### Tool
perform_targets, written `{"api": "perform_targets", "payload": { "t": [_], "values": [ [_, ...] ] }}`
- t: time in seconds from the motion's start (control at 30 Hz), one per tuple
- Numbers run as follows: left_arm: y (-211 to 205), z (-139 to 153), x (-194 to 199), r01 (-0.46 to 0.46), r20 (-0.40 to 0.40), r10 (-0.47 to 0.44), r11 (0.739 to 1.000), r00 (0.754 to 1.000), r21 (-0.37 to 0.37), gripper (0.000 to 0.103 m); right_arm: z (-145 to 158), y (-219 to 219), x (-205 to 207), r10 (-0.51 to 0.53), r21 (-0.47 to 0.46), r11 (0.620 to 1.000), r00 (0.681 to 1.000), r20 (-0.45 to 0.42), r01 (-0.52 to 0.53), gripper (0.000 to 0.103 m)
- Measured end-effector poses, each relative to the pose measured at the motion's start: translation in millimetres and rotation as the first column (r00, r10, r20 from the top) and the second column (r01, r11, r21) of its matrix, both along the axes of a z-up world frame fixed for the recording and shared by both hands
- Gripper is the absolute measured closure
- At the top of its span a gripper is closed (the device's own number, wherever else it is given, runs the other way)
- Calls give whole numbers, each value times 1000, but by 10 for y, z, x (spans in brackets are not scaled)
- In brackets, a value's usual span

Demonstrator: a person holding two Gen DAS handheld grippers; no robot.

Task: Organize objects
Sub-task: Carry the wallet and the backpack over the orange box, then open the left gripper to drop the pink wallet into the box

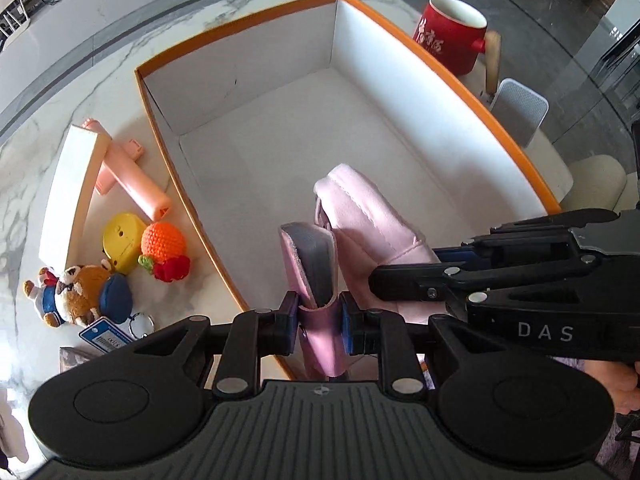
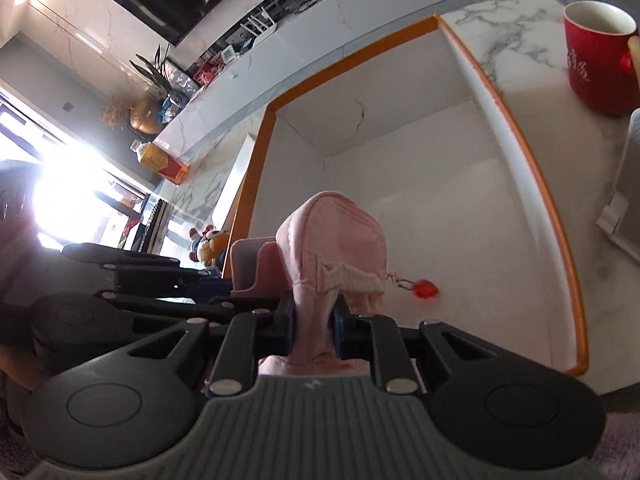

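In the left wrist view, the left gripper [image 1: 319, 322] at lower centre is seen clamped on a pink case [image 1: 316, 268], held over the near edge of a white box with an orange rim [image 1: 256, 20] that fills the middle of the frame. The right gripper [image 1: 374, 276], entering from the right, is closed on a pink pouch [image 1: 360, 216] above the box floor, which is otherwise bare. Left of the box, a plush toy [image 1: 80, 292], a crocheted orange [image 1: 164, 246], a yellow disc [image 1: 122, 242], pink tubes [image 1: 132, 184] and a white block [image 1: 74, 196] are still left on the marble table [image 1: 24, 160]; a red mug [image 1: 452, 34] stands at upper right. In the right wrist view, the pouch [image 2: 336, 240] is shown pinched at lower centre, hanging above the box floor. Sorting is judged barely begun.
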State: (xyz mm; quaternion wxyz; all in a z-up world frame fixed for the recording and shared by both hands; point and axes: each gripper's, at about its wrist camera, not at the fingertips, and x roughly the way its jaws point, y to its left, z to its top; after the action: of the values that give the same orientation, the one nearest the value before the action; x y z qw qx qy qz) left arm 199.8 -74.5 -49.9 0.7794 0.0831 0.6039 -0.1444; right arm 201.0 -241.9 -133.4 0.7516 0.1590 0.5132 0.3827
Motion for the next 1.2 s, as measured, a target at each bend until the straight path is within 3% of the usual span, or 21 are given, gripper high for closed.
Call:
{"api": "perform_targets", "payload": {
  "t": [0.3, 0.5, 0.77, 0.87, 1.0, 1.1, 1.2],
  "values": [
    [-59, -160, 255, 55, -169, -40, 995, 985, 85, 77, -231, 62, 104, -12, -5, 1000, 993, -116, 12, 84],
    [-164, -266, 295, 103, -206, -71, 984, 976, 147, 78, -293, 92, 95, -17, -29, 999, 990, -139, 14, 82],
    [-114, -223, 239, 107, -160, -86, 986, 983, 128, 75, -311, 116, 78, -7, -20, 1000, 990, -139, 4, 81],
    [-61, -148, 195, 104, -124, -89, 988, 988, 117, 65, -320, 107, 78, -5, -16, 1000, 990, -139, 3, 80],
    [64, 12, 130, 89, -84, -86, 996, 993, 27, 49, -352, 109, 89, -4, -5, 1000, 988, -157, 3, 79],
    [141, 192, 29, 104, 1, -104, 995, 995, -5, 48, -377, 110, 95, 1, 8, 1000, 984, -177, 0, 79],
    [262, 338, -39, 63, 57, -59, 995, 997, -73, 48, -384, 107, 103, -7, 21, 1000, 982, -187, 11, 79]
  ]
}}
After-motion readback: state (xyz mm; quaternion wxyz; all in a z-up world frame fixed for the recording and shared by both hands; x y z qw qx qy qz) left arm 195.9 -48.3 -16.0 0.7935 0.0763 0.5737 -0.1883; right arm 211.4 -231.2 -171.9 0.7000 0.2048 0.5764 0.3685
